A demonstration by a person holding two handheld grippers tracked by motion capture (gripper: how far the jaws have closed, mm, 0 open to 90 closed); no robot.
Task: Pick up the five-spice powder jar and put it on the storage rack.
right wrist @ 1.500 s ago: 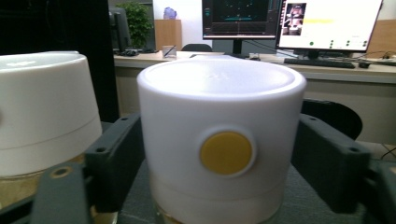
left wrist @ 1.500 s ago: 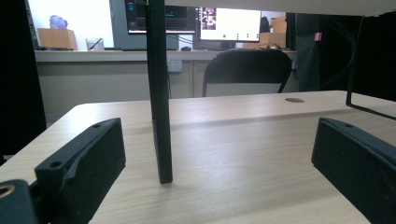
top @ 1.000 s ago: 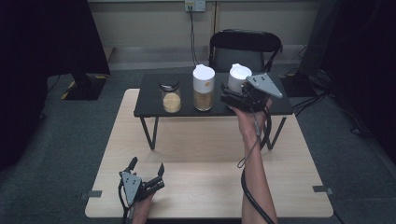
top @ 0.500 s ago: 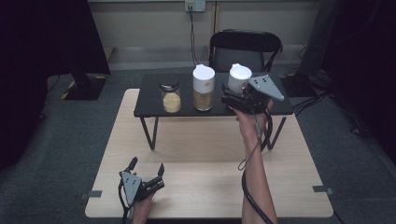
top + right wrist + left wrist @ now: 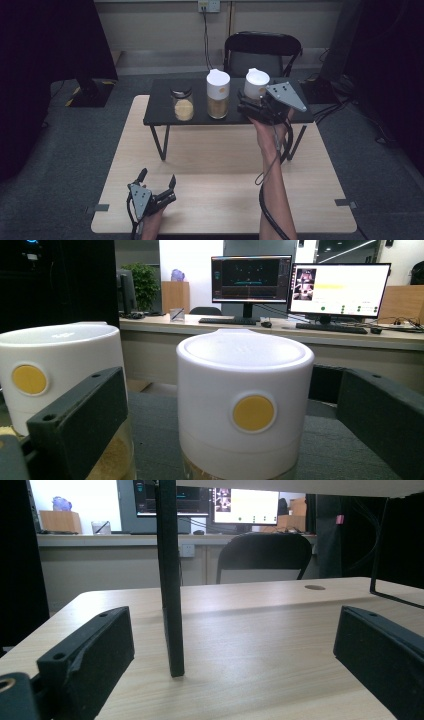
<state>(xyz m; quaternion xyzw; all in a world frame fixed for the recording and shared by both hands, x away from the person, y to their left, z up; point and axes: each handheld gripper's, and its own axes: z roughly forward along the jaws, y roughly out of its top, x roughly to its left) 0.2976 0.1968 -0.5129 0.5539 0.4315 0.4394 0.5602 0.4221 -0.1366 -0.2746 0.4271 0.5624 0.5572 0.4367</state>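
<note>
The right claw [image 5: 250, 107] stands open, its jaws on either side of the right white-lidded jar [image 5: 244, 405] without touching it. The left claw [image 5: 157, 181] rests open on the wooden table [image 5: 220, 165], holding nothing. Three jars stand in a row on the black raised shelf [image 5: 160, 112]: two with white lids, one small black-lidded jar [image 5: 182, 104]. One black chair [image 5: 262, 52] stands behind, on grey carpet.
</note>
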